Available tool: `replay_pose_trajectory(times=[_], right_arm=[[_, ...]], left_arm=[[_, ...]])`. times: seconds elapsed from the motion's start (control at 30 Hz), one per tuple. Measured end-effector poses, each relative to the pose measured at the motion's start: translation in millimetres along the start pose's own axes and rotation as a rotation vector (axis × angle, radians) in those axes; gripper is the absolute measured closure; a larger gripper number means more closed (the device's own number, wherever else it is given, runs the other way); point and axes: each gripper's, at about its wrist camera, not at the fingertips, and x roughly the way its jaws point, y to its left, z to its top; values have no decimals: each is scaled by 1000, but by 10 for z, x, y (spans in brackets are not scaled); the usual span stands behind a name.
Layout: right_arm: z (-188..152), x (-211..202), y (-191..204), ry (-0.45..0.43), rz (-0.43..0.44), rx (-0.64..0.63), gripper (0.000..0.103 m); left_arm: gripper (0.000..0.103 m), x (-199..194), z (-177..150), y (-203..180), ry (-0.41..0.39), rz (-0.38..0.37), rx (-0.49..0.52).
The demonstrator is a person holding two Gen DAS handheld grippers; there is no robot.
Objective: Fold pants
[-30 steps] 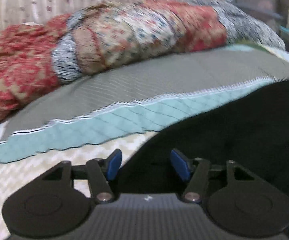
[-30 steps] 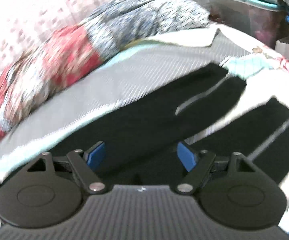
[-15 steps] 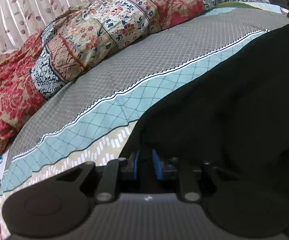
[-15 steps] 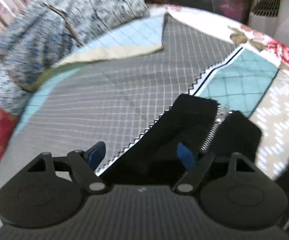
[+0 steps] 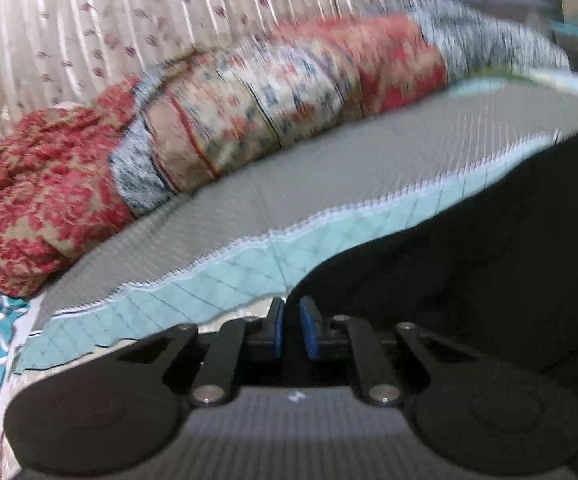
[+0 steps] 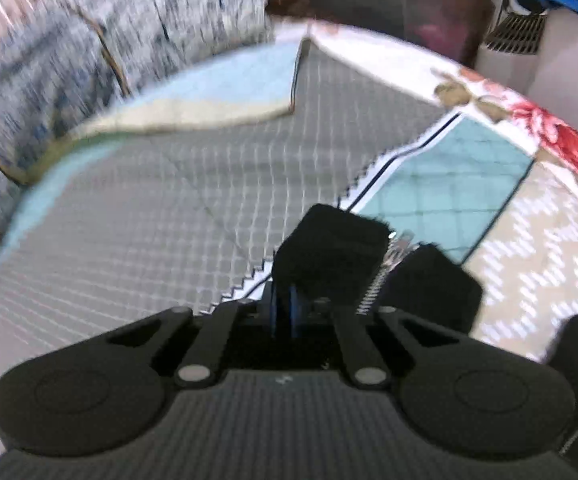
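two grippers pinching black pants [image 6: 337,248], quilt [image 5: 273,200], possibly rolled bedding [image 5: 249,92] behind

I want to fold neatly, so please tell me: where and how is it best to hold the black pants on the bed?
Probably at the edges, coming low over the bedspread. The right gripper is shut on the hem of the pants beside the ankle zipper. The left gripper is closing on the opposite edge, cloth between its pads. Thin, flat edges suit narrow jaws and let the cloth hang evenly.
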Motion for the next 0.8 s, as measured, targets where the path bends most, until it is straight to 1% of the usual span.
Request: replay_pose_trajectory(times=[0.13,0.17,0.23,0.27,0.37,0.47,0.5,0.57,0.6,0.63,0.67,0.7,0.73,0.77,0.8], right_arm=[[-27,-635,-356,-84,114,47,95],[-46,-798,-474,-103,142,62,95],[-111,-1129,-744,-145,186,92,95],[-170,-1298,-877,-167,192,102,95],[-407,-1733,-1368,-201,213,148,95],[-691,-2005,-1894,-225,223,192,95],[-802,-2061,-1978,-229,222,207,95],[-1028,-2102,-2149,-239,182,236,95],[-1114,-2064,-2207,-246,147,239,94],[-1189,-1972,-2237,-245,100,234,91],[-1253,-1889,-2280,-238,33,228,87],[-1296,-1789,-2312,-200,-30,216,65],[-1333,-1696,-2377,-141,-77,220,57],[-1393,-1697,-2433,-126,-89,265,57],[-1468,-1774,-2462,-158,-48,314,57]], left_arm=[[93,-585,25,53,-80,-1,-30],[102,-721,0,56,-93,1,-36],[101,-1010,-64,68,-126,25,-45],[101,-1140,-110,84,-136,31,-56],[101,-1527,-309,144,-140,25,-129],[101,-1800,-566,119,-119,16,-168],[101,-1871,-668,92,-103,4,-173],[101,-1952,-801,58,-74,-8,-172],[101,-1966,-854,38,-52,-15,-174],[100,-1969,-887,29,-26,-24,-179],[100,-1966,-901,27,-7,-28,-186],[100,-1992,-929,17,0,-26,-194],[100,-2006,-933,20,5,-23,-203],[97,-2031,-948,20,10,-15,-215],[97,-2049,-954,38,12,-13,-227]])
